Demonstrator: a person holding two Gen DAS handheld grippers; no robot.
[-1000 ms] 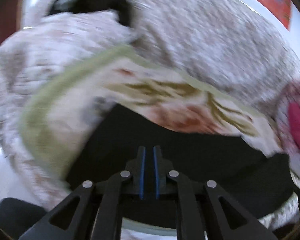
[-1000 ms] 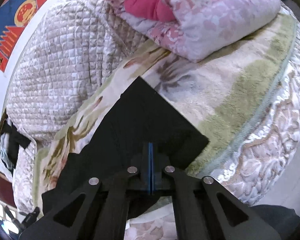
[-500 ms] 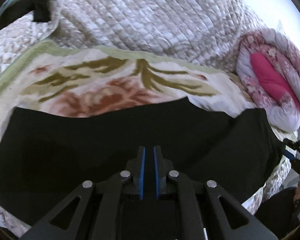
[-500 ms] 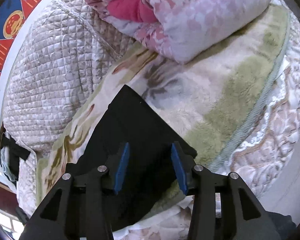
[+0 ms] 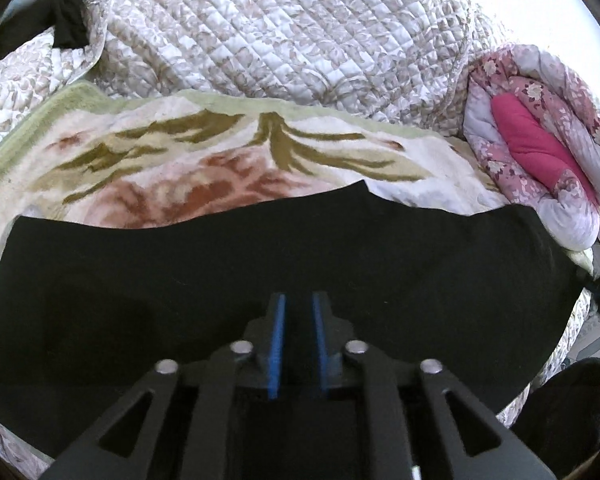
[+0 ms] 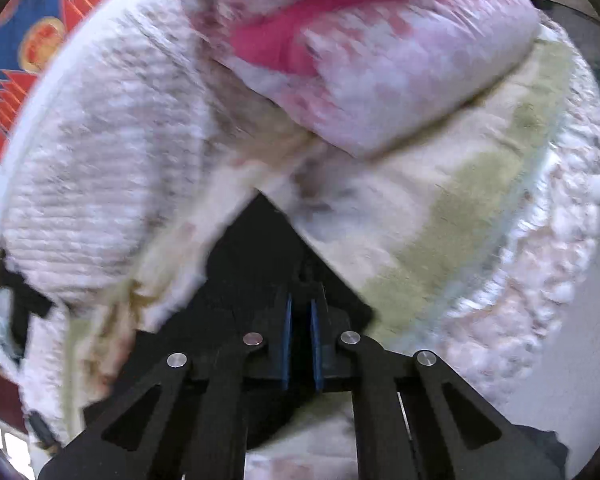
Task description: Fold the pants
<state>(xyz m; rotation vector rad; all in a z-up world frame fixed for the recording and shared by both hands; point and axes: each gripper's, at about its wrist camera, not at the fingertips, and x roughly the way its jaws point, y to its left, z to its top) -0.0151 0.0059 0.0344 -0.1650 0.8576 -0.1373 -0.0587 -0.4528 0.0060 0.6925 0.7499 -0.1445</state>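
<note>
Black pants (image 5: 284,256) lie spread flat across a flowered blanket (image 5: 204,168) on the bed. My left gripper (image 5: 298,304) sits low over the near edge of the pants, its blue pads a narrow gap apart with black cloth between them. In the blurred right wrist view the pants (image 6: 256,248) show as a dark corner pointing away. My right gripper (image 6: 299,308) is over that end, its pads nearly closed with black cloth in the gap.
A quilted beige cover (image 5: 284,36) rises behind the blanket. A rolled pink floral duvet (image 5: 540,152) lies at the right end of the bed, also in the right wrist view (image 6: 380,60). A red and blue wall hanging (image 6: 32,40) is at the upper left.
My right gripper opened half a second ago and has closed again to a narrow gap while moving fast. My left gripper's pads have parted slightly; its view has steadied over the flat pants.
</note>
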